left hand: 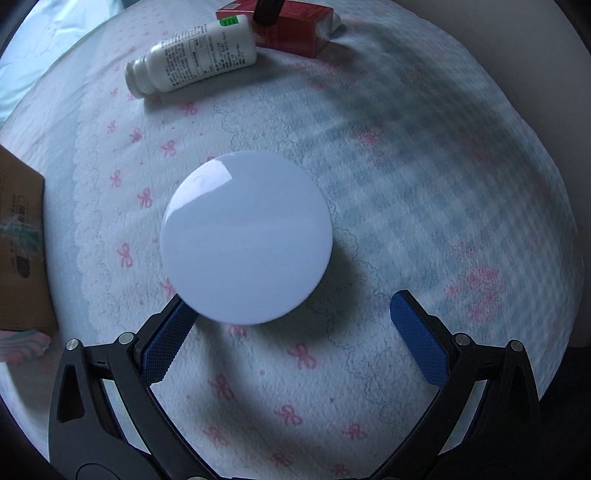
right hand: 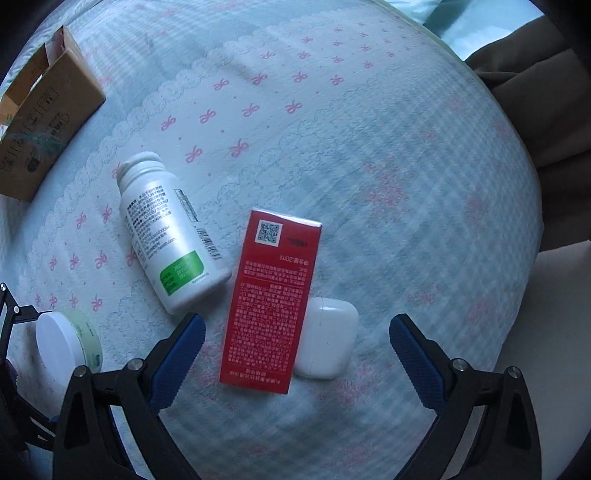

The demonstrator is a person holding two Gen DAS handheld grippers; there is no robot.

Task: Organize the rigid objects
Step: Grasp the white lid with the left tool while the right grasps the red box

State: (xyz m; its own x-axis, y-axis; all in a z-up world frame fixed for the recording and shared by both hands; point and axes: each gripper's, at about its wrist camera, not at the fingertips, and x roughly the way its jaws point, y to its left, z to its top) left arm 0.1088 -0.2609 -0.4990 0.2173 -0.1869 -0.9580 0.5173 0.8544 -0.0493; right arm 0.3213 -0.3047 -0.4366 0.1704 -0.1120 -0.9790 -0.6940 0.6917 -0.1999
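A round jar with a glossy white lid [left hand: 246, 236] stands on the bedspread just ahead of my open left gripper [left hand: 290, 306]; its left pad [left hand: 166, 343] touches or sits under the lid's rim. The jar also shows in the right wrist view [right hand: 68, 341], with a green label. A white pill bottle [right hand: 171, 232] lies on its side next to a red box [right hand: 271, 302]. A white earbud case [right hand: 327, 338] lies against the box's right side. My open right gripper [right hand: 297, 328] straddles the box and case from just behind. Bottle [left hand: 192, 57] and box [left hand: 291, 31] lie far in the left view.
A brown cardboard box [right hand: 44, 122] stands open at the far left of the bed, also at the left edge in the left wrist view [left hand: 20, 243]. The bedspread [right hand: 369, 147] is pale with pink bows. A brown cushion or fabric [right hand: 535, 92] lies at the right.
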